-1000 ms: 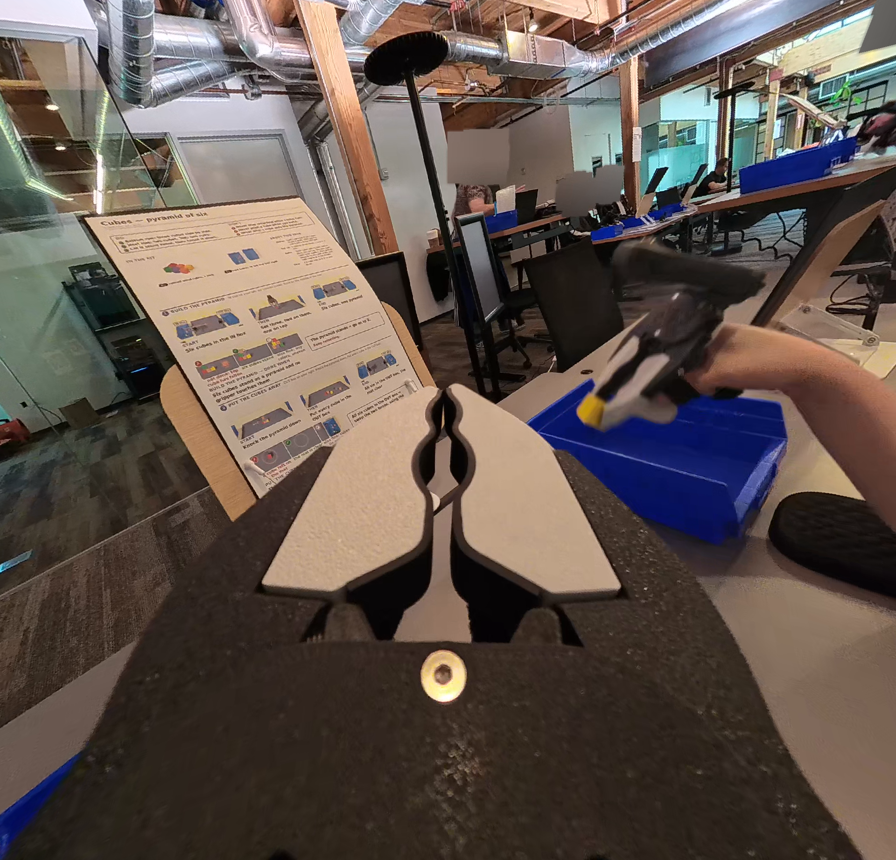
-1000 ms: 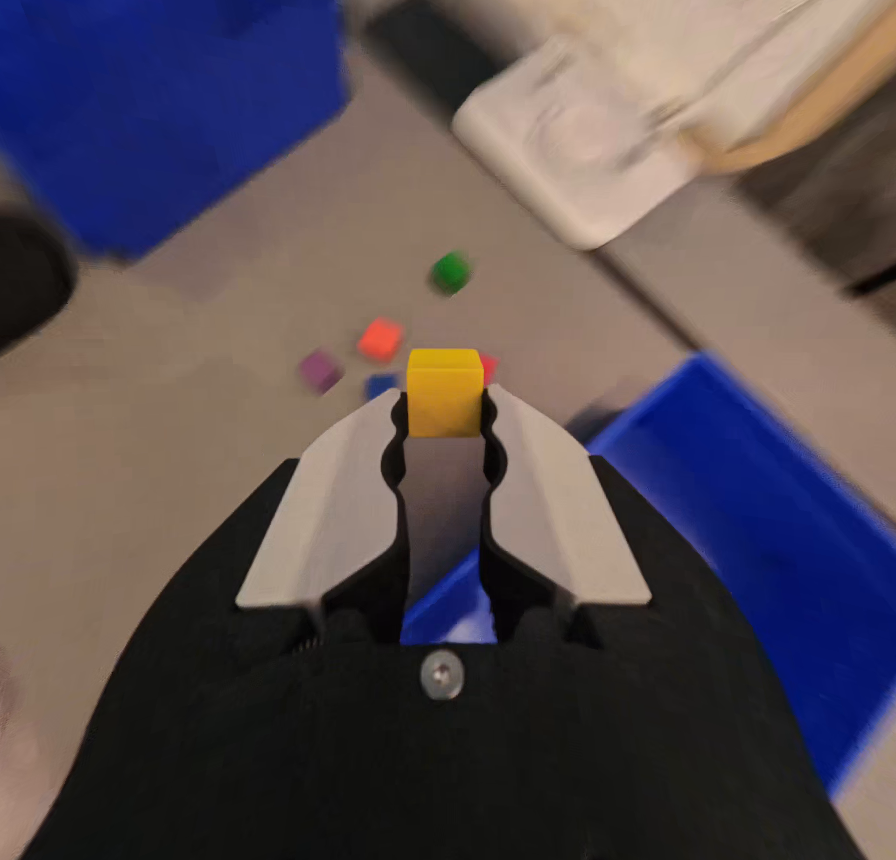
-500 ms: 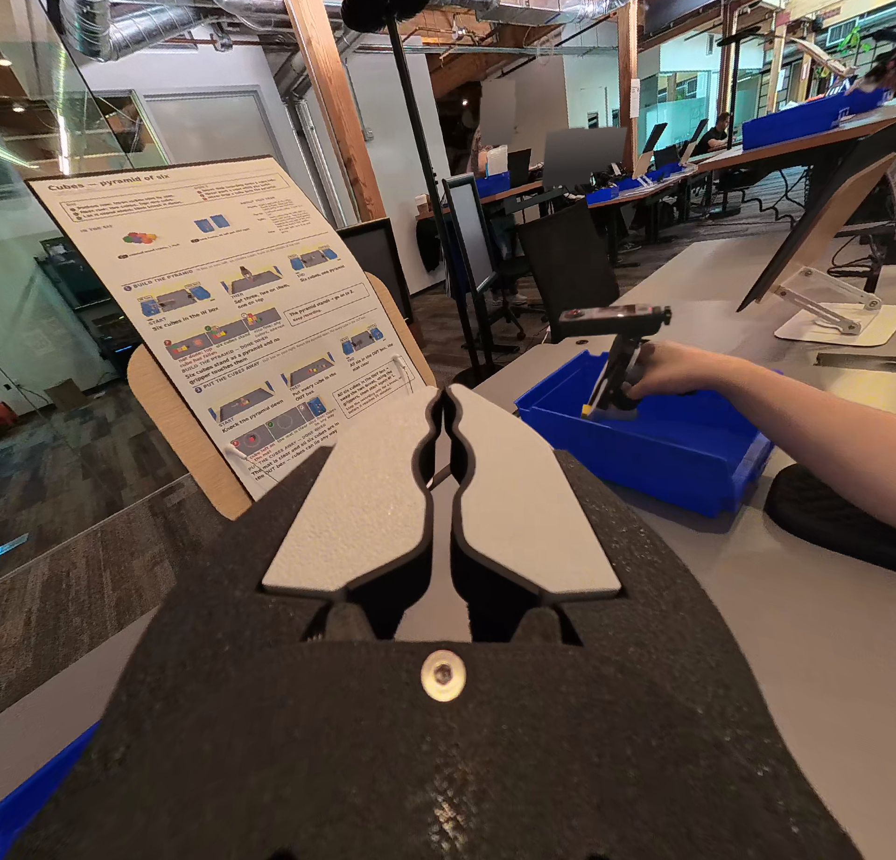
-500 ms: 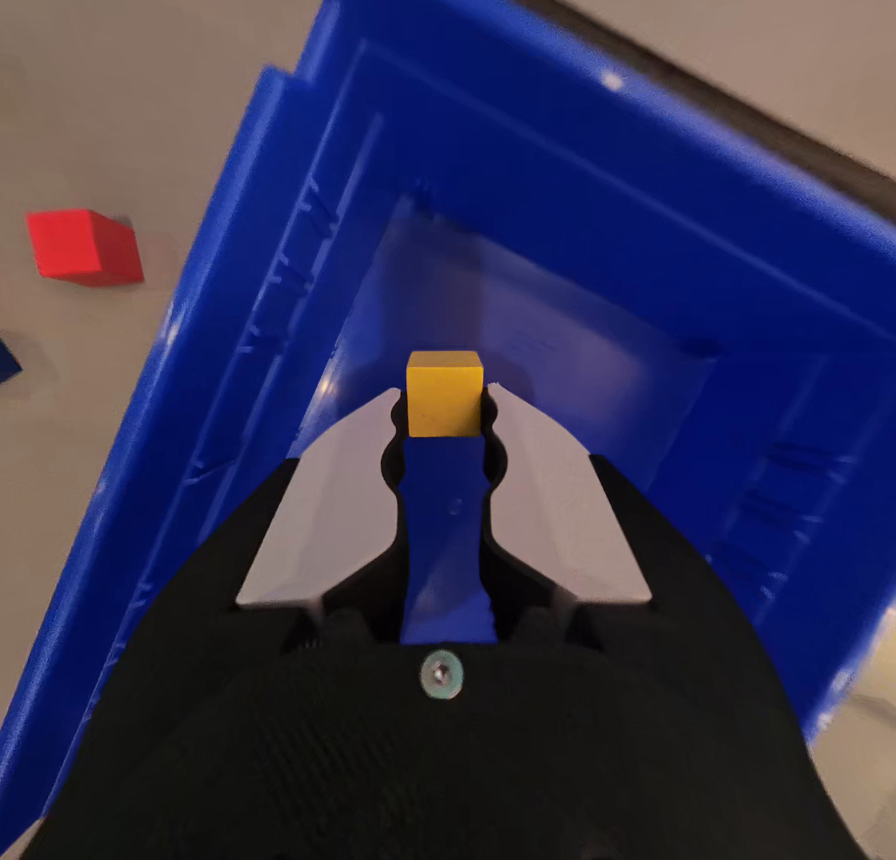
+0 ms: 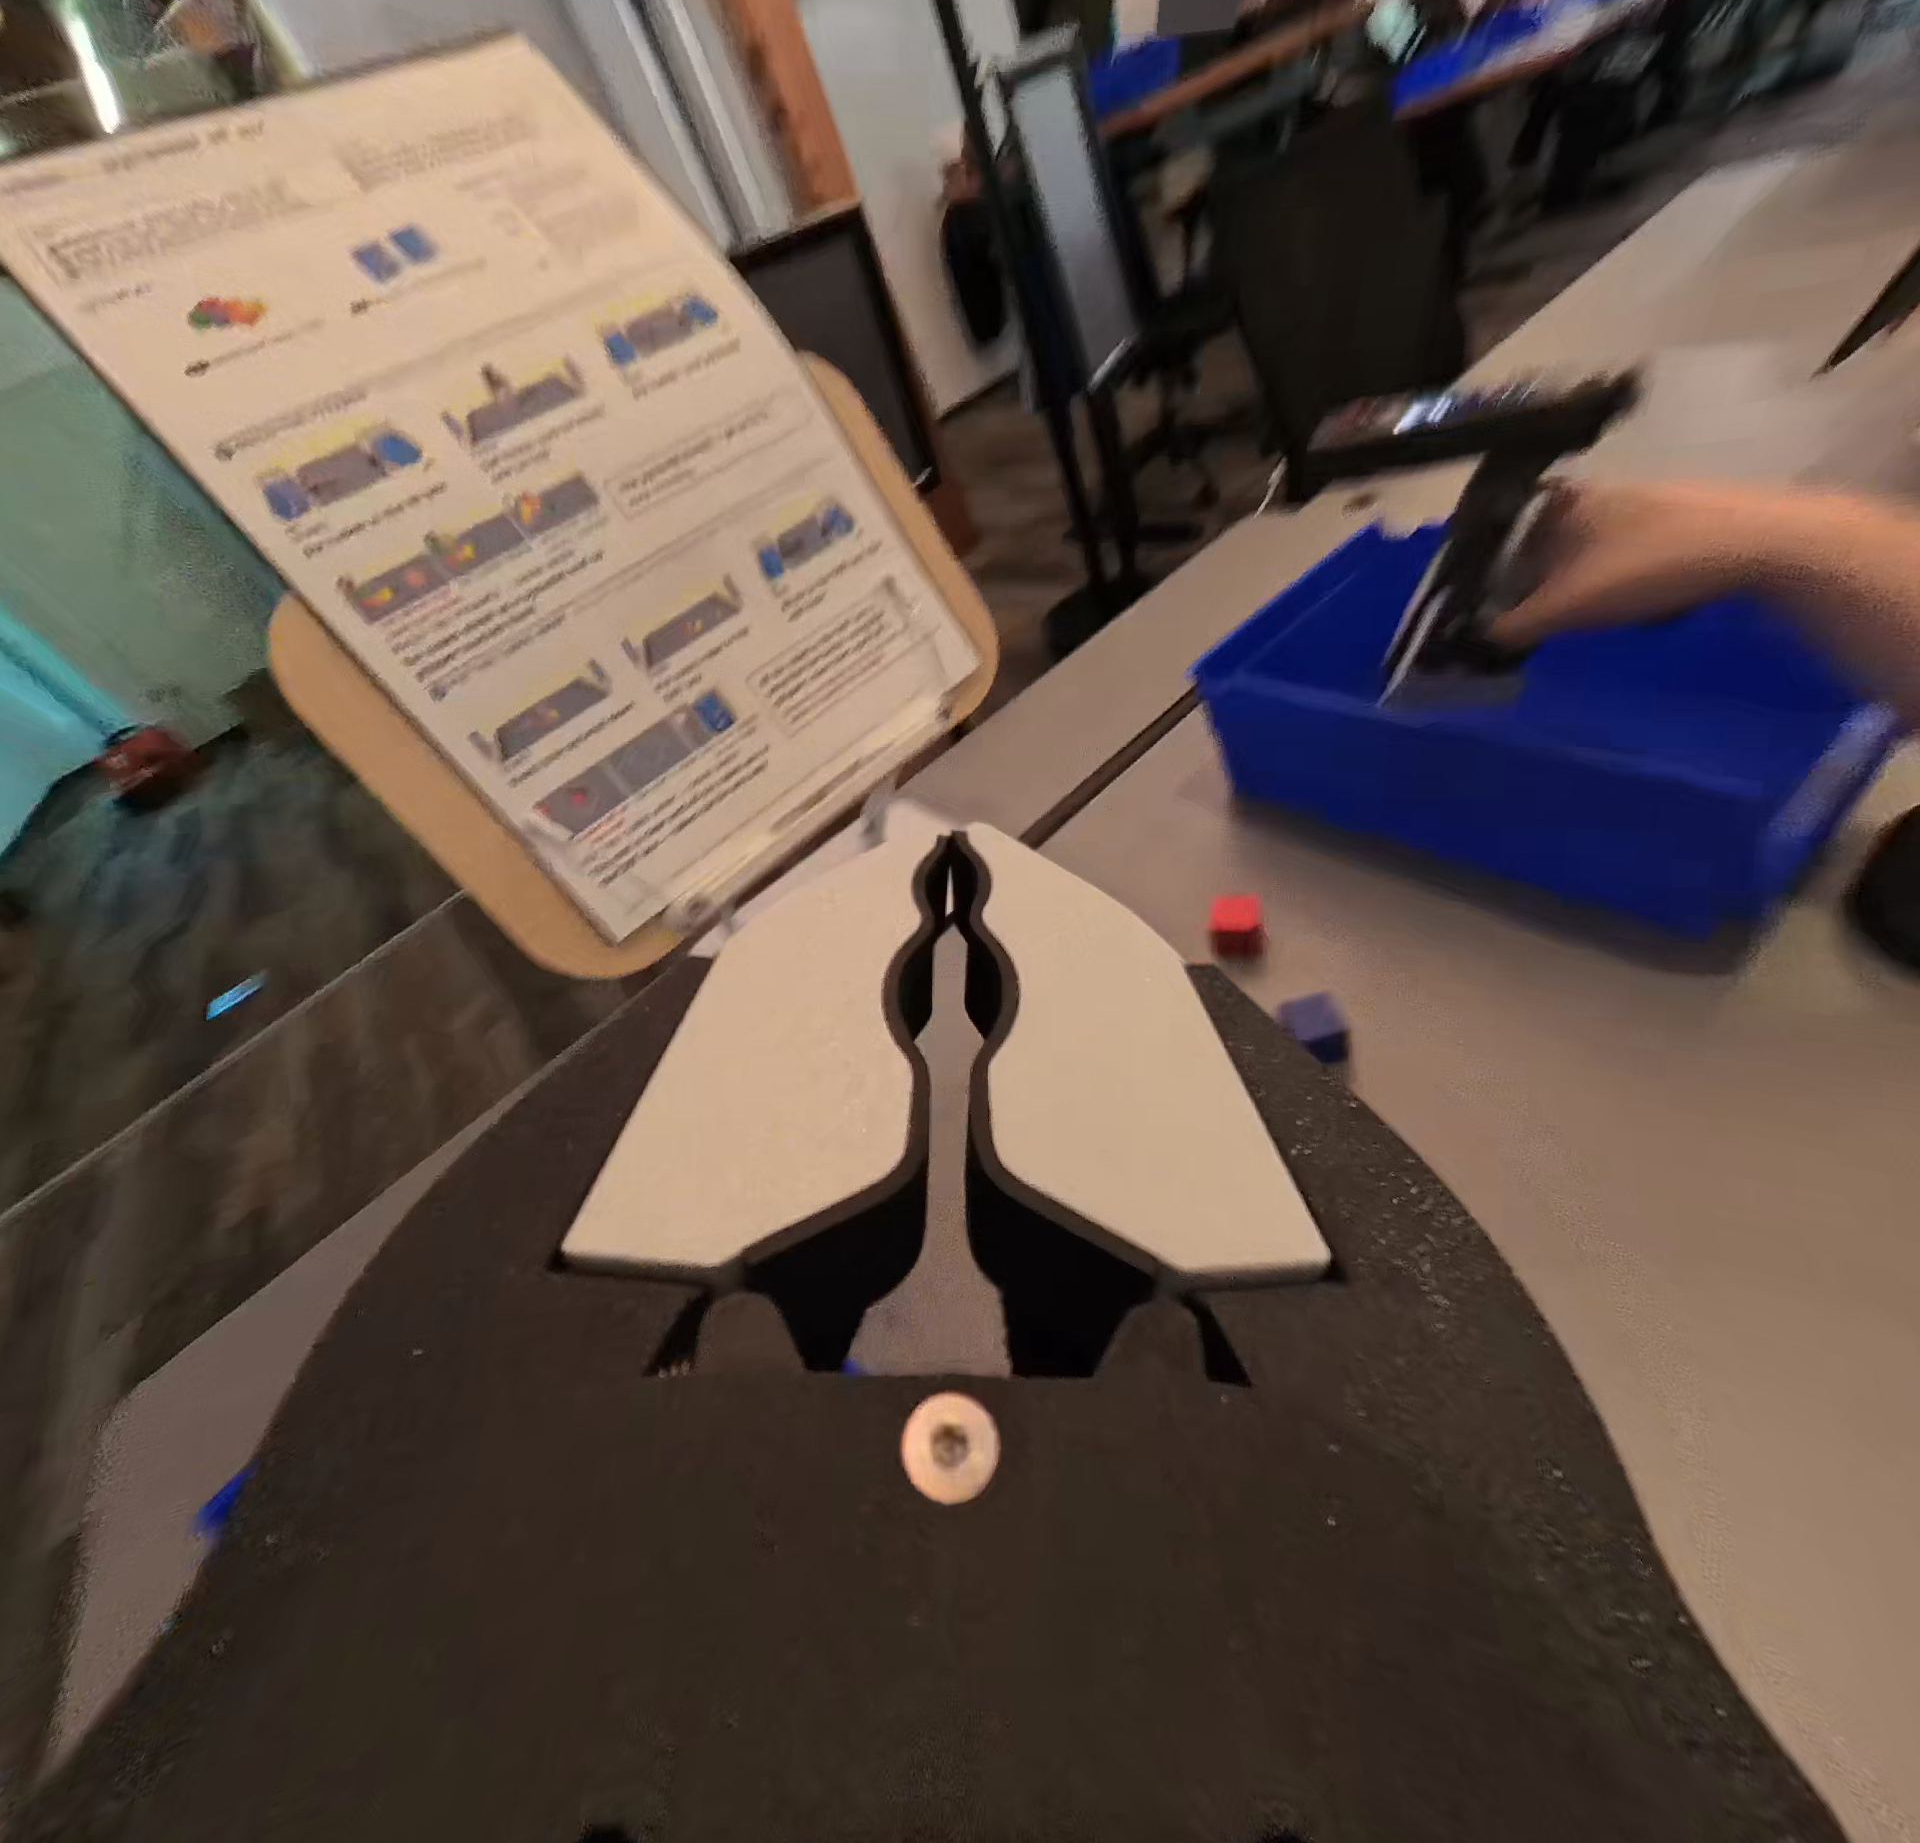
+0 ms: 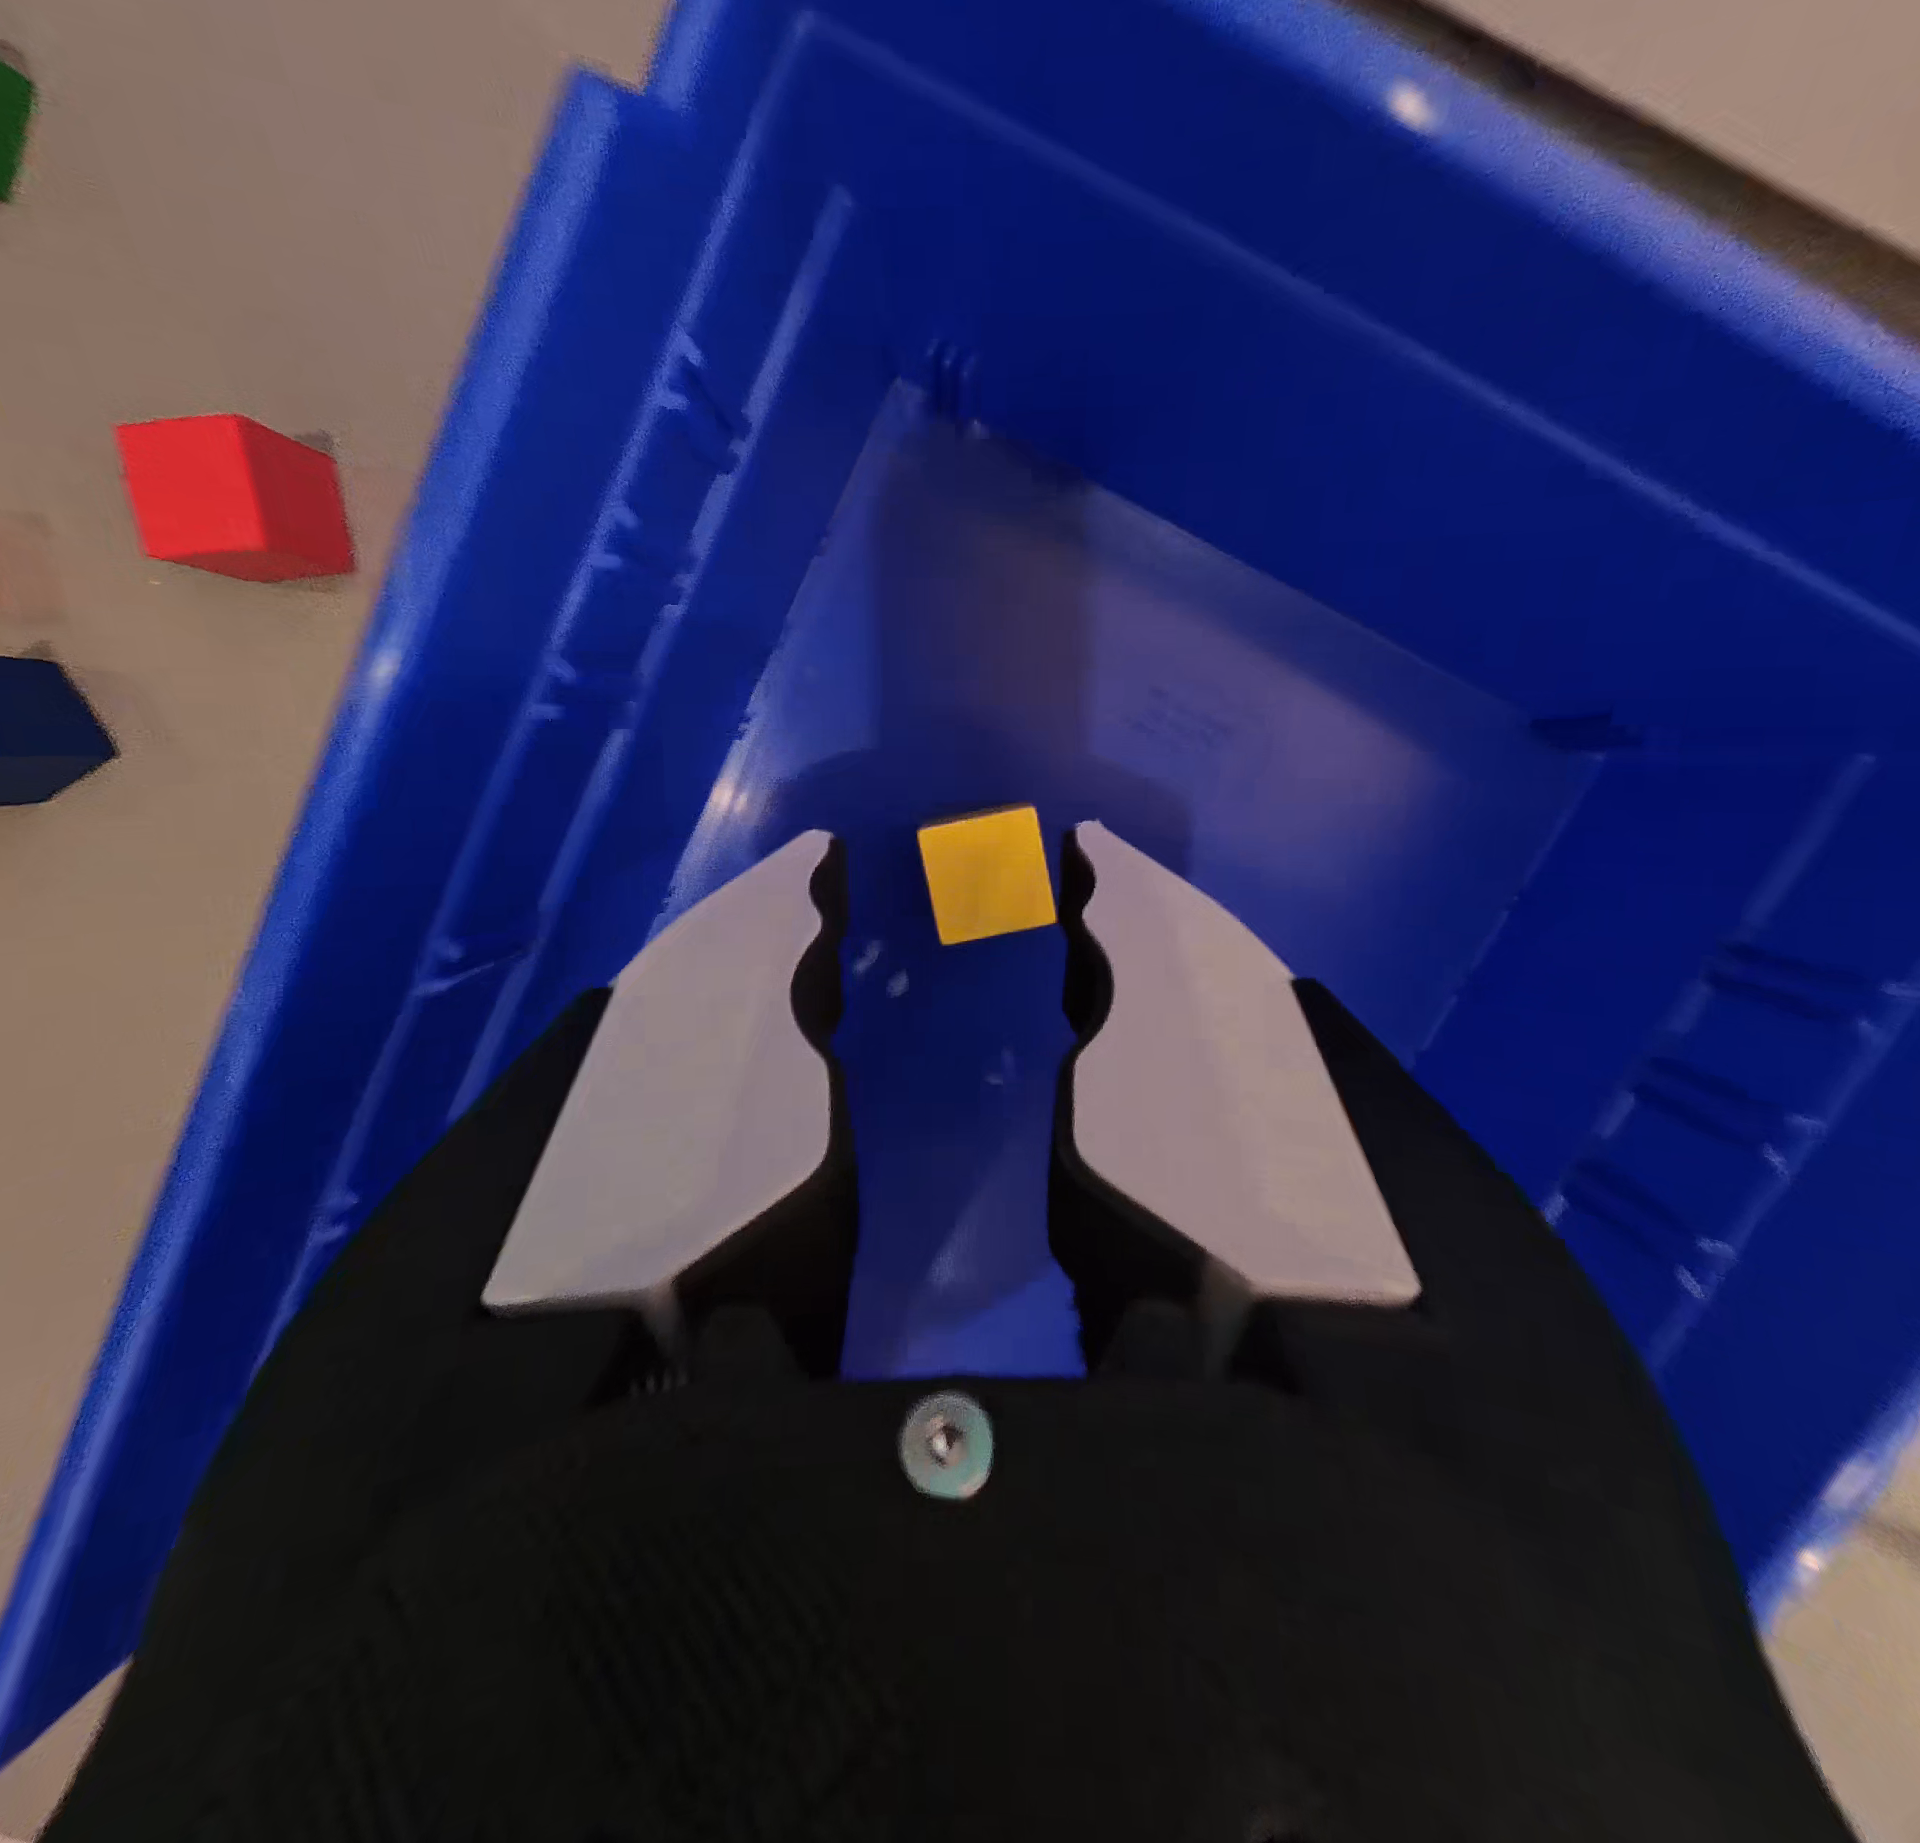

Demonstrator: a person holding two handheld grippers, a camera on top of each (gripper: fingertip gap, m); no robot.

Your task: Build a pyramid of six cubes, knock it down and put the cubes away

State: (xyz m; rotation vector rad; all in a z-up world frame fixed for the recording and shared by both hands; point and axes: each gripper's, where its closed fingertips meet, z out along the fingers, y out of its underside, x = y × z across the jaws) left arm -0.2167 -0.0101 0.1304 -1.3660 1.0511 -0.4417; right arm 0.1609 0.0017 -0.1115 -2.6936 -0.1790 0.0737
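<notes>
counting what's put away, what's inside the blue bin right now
Only the yellow cube, between the open right gripper fingers. The blue bin floor nearest the camera is covered by the gripper.

Grey table [image 5: 1558,1222] bears blue bin [image 5: 1538,785], red cube [image 5: 1236,926], blue cube [image 5: 1314,1024].

The left tongs [image 5: 951,848] point level, jaws pressed together and holding nothing. The right tongs [image 6: 948,863] point steeply downward, jaws parted, gripped by a hand [image 5: 1621,578].

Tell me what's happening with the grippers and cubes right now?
Right gripper open over blue bin, yellow cube released inside. Left gripper shut, empty. Red cube, dark blue cube on table. Nothing blocking.
</notes>
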